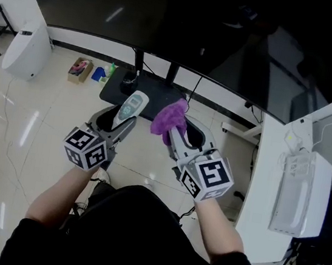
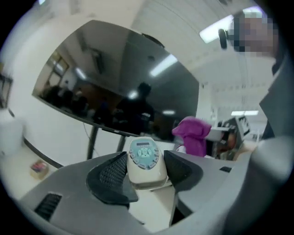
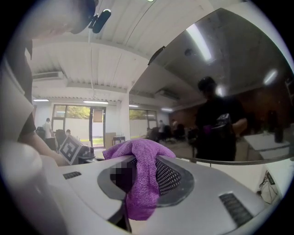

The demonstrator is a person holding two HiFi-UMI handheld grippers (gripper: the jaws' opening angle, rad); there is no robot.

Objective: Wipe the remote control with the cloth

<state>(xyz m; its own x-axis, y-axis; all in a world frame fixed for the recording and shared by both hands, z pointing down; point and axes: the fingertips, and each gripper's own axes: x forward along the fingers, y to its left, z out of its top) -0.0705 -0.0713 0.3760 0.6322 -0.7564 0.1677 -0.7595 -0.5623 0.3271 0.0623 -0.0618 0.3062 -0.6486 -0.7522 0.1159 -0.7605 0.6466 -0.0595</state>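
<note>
Left claw (image 2: 146,170): we see it clamped on the remote (image 2: 144,159), with one dark ribbed pad (image 2: 110,172) against each long side. The jaws stand fairly wide, since the remote's body fills the gap.
Remote: white with a pale blue-green button face. It is held up in the air, face up, its button end sticking out past the claw tips toward the screen (image 1: 229,33).
Right claw (image 3: 140,176): we find its jaws much closer together, pinching the cloth (image 3: 143,183) between them.
Cloth: purple. It is bunched in a lump above the jaws, and a fold hangs down through the narrow gap.
Remote and cloth: in the head view they sit side by side at about the same height. They are near each other with a gap between, not touching.
Arms: bare forearms reach forward, one to each claw, from a black top.
Around: the dark screen stands on a stand over a glossy floor (image 1: 42,142). A white desk (image 1: 264,173) is at the right.
</note>
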